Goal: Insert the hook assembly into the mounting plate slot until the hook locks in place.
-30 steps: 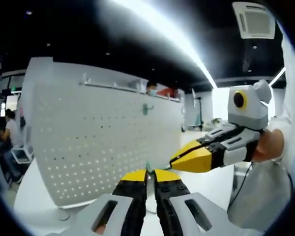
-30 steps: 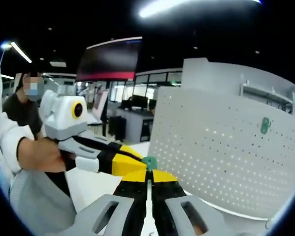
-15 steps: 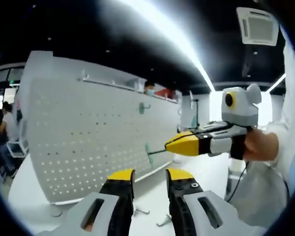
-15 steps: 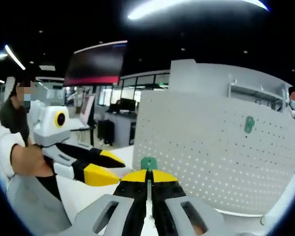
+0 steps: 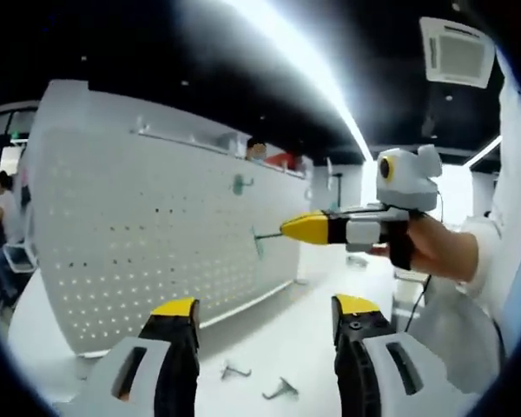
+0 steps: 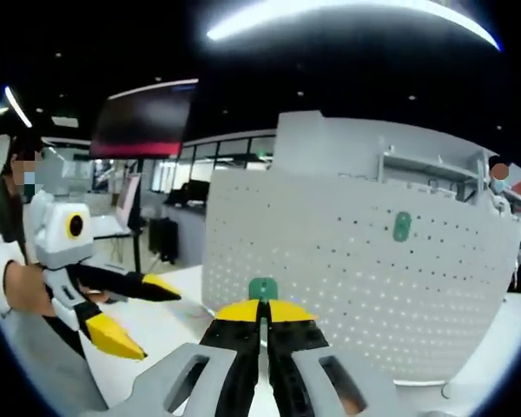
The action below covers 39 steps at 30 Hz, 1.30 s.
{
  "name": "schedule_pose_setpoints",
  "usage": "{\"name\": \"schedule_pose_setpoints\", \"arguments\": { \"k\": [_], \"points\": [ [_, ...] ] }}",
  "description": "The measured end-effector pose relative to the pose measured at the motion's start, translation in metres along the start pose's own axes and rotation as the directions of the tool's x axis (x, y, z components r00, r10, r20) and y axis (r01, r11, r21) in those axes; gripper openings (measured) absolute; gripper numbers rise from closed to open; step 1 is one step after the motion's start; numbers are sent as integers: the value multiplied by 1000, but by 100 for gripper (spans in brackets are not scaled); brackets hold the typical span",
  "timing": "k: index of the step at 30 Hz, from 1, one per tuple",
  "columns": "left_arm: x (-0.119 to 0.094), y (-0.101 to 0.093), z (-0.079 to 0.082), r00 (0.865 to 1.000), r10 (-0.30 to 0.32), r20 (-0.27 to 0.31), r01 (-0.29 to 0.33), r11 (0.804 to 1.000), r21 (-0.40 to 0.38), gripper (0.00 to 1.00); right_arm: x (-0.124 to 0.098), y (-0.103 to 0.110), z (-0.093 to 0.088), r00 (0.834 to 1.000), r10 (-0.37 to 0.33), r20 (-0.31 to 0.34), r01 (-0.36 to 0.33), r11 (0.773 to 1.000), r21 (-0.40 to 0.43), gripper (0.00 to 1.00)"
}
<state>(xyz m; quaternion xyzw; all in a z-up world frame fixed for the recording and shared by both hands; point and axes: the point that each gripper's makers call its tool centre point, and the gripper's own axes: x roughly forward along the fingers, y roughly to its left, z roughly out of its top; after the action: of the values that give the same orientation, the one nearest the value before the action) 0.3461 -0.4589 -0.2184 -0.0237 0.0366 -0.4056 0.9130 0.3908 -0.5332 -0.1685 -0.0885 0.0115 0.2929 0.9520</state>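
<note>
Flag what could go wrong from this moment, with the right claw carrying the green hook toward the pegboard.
1. The right claw pinches the green hook only by its lower edge, so it might twist or slip on contact with the pegboard.
2. The holes are small and close together; a misaligned approach could easily miss.
3. The left claw stands open, off the board, so pushing may shift it. Loose hooks lie on the table below.

My left gripper [image 5: 265,317] hangs wide apart over open white tabletop [image 5: 278,347], with only two small metal hooks [image 5: 259,382] lying loose below it. Ahead, the upright pegboard [image 5: 148,234] blocks the way forward. My right gripper [image 5: 282,230], clamped on the green hook [image 5: 259,241], has clear air up to the board, I think; one green piece [image 6: 402,227] already sits higher on it.
</note>
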Motion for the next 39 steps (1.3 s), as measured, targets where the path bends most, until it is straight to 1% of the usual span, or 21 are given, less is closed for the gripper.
{"name": "schedule_pose_setpoints", "arguments": {
  "k": [2,3,7,9,12,15,19,21,24,25,27,28,31,34,36,39],
  "points": [
    [1,-3,-1,1000,-10,-8,10,1000,14,67,-1,-5,1,1000,-13,2,13,1000,-1,0],
    [2,-5,-1,1000,-12,-8,13,1000,19,70,-1,-8,1,1000,-19,4,19,1000,0,0],
    [2,-7,-2,1000,-19,-14,20,999,31,77,-1,-22,5,998,-54,14,54,999,-3,0],
    [2,-6,-2,1000,-13,-17,13,999,32,83,-1,-30,7,997,-70,19,70,998,-1,0],
    [3,-5,-4,1000,-5,-26,6,999,33,87,-3,-49,14,993,-115,37,115,993,-4,0],
    [3,-6,-5,1000,-7,-29,8,999,36,89,-5,-69,19,986,-160,54,160,987,-3,0],
    [4,-7,-7,999,-9,-39,11,999,41,89,-8,-102,28,969,-234,81,233,972,13,0],
    [5,-7,-8,999,-9,-45,10,999,42,89,-9,-115,33,961,-260,93,259,966,19,0],
    [5,-7,-7,999,-8,-42,10,999,41,88,-11,-129,40,947,-301,114,301,953,22,0],
    [5,-6,-8,999,-8,-43,10,999,41,88,-12,-136,44,939,-321,125,321,947,18,0],
    [4,-6,-7,999,-8,-41,10,999,39,88,-11,-146,47,931,-341,131,341,940,24,0],
    [4,-6,-7,999,-7,-40,8,999,40,88,-11,-154,49,923,-357,142,356,934,31,0],
    [4,-5,-7,999,-7,-41,8,999,37,87,-9,-169,55,906,-389,164,390,920,29,0],
    [4,-5,-9,999,-8,-47,10,999,36,86,-3,-182,57,894,-411,177,411,911,39,0],
    [4,-6,-10,999,-9,-51,11,999,36,86,1,-188,60,887,-420,193,421,906,38,0],
    [5,-6,-11,998,-10,-55,12,999,38,85,6,-195,59,881,-428,203,428,902,47,0]
  ]
}}
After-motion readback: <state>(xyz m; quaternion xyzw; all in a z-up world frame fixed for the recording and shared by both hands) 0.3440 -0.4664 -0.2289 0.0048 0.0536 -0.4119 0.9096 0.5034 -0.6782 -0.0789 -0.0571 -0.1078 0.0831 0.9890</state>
